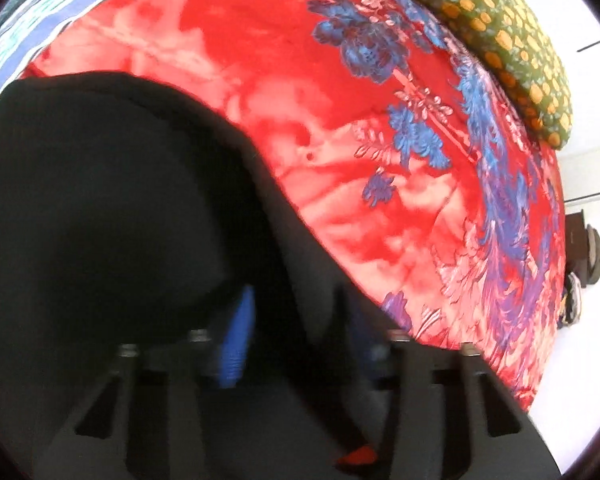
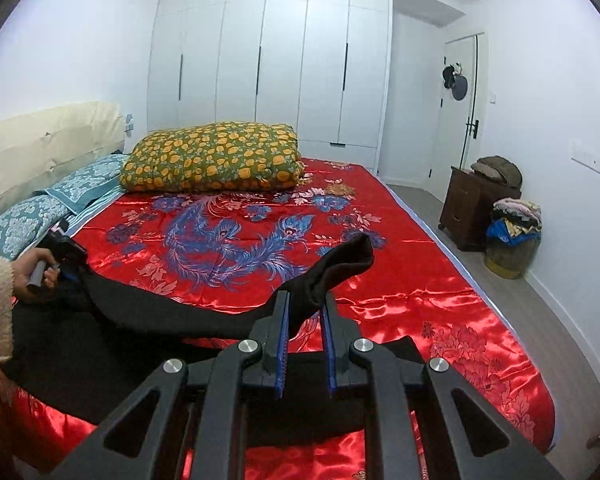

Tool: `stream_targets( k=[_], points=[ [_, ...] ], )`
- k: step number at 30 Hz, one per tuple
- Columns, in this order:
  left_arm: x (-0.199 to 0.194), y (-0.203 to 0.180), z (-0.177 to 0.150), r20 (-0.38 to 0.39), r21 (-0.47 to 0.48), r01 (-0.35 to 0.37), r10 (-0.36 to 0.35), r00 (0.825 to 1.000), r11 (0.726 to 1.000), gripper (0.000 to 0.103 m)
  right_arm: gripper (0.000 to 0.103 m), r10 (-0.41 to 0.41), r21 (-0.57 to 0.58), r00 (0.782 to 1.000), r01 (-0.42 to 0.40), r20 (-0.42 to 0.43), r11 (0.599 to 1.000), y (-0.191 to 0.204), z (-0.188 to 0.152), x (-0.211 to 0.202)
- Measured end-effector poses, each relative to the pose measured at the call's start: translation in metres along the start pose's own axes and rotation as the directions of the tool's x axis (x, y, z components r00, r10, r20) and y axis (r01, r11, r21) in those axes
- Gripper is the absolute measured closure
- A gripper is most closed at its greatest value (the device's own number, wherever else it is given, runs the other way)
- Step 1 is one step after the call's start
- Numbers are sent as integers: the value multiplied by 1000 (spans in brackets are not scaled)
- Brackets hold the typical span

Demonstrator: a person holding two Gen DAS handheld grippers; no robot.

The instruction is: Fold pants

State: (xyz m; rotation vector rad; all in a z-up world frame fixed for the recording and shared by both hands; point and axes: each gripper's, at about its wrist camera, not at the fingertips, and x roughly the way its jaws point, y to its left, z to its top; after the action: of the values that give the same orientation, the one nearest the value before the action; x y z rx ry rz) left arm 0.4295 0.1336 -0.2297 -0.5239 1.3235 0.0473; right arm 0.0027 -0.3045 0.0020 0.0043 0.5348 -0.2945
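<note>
The right tongs [image 2: 305, 312] are gripping one end of the black pants [image 2: 148, 312], lifting it off the bed [image 2: 440, 280] near its front edge. The left tongs [image 1: 296, 320] are clenching the pants toward the headboard side, probably to bring the ends together.

A bed [image 2: 440, 292] carries everything, spread with a shiny red satin cover [image 1: 260, 60] printed with blue peacocks and flowers. On it lie black pants [image 2: 140, 320] (one end lifted clear), a folded green quilt with orange spots [image 2: 212, 160], and teal patterned pillows [image 2: 16, 220] beside the cream headboard [image 2: 40, 144].
</note>
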Motion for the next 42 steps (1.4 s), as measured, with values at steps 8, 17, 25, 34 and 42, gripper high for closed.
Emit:
stream_targets(
  k=[8, 17, 25, 34, 42],
  points=[
    [-73, -6, -22, 167, 38, 109, -114, 979, 993, 98, 88, 43, 11, 994, -42, -98, 999, -37, 7, 55],
    [-136, 45, -218, 266, 192, -90, 36, 963, 977, 96, 88, 33, 201, 931, 44, -364, 979, -131, -43, 170],
    [-89, 46, -290, 131, 254, -169, 139, 982, 952, 97, 88, 16, 228, 794, 156, -608, 961, -157, -128, 212],
    [-98, 48, -298, 128, 225, -141, 115, 985, 964, 97, 88, 7, 282, 808, 197, -589, 939, -179, -132, 187],
    [-87, 35, -306, 109, 275, -153, 127, 986, 949, 97, 88, -10, 278, 800, 219, -599, 935, -189, -141, 177]
  ],
)
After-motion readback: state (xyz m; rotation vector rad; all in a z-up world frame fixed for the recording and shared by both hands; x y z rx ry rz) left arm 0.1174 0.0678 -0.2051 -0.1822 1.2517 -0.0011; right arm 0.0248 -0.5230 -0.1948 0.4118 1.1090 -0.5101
